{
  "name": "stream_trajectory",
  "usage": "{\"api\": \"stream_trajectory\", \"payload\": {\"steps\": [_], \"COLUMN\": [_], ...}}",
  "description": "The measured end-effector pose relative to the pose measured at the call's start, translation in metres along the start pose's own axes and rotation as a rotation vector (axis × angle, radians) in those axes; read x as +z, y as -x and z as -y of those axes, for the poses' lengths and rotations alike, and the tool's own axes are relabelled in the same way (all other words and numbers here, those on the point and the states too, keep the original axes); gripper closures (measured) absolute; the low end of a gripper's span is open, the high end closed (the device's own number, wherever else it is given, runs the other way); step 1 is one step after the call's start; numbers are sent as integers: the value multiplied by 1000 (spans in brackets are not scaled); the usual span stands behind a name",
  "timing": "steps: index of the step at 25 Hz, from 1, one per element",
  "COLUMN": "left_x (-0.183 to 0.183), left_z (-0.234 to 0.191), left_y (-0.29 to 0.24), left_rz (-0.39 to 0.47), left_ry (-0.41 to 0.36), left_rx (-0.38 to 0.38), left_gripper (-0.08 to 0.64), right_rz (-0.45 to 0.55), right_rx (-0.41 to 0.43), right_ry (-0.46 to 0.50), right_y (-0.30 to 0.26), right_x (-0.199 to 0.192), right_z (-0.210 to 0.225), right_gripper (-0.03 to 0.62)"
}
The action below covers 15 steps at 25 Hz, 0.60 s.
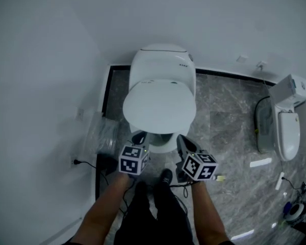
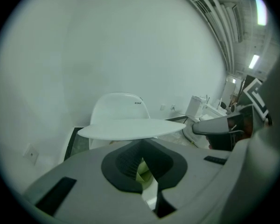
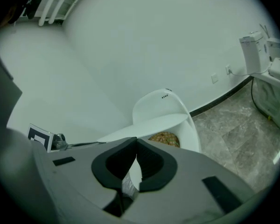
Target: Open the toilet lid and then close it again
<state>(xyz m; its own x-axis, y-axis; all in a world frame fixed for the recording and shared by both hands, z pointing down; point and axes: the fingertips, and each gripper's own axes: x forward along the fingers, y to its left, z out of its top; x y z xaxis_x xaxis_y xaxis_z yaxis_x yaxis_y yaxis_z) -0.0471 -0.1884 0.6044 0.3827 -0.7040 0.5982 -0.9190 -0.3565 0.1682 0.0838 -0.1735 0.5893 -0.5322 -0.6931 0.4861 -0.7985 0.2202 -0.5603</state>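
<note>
Two tongs are in my hands, both pinched shut with nothing in them. My left tongs [image 1: 139,137] sit at 7 o'clock of the lid [image 1: 159,106], and my right tongs [image 1: 183,142] at 5 o'clock. The lid is half up over the toilet [image 1: 163,63].

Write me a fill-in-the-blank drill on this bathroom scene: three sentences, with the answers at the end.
1. The white oval toilet lid is ___ raised above the bowl, neither shut nor upright.
2. The left gripper and right gripper both sit at the lid's ___ edge.
3. A second white toilet stands on the grey marbled floor at the head view's ___ side.
Missing words: partly; front; right.
</note>
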Motion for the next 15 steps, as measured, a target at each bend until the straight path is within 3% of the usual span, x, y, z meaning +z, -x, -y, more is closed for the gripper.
{"api": "stream_trajectory", "payload": {"steps": [7, 15], "left_x": [44, 93], "left_z": [-6, -13], "left_y": [-2, -15], "left_rz": [43, 89], "left_ry": [8, 12], "left_rx": [32, 32], "left_gripper": [552, 552], "right_rz": [-27, -27], "right_rx": [36, 40], "right_ry": [102, 141], "right_y": [-10, -26], "right_x": [34, 75], "right_z": [-14, -21], "right_gripper": [581, 581]}}
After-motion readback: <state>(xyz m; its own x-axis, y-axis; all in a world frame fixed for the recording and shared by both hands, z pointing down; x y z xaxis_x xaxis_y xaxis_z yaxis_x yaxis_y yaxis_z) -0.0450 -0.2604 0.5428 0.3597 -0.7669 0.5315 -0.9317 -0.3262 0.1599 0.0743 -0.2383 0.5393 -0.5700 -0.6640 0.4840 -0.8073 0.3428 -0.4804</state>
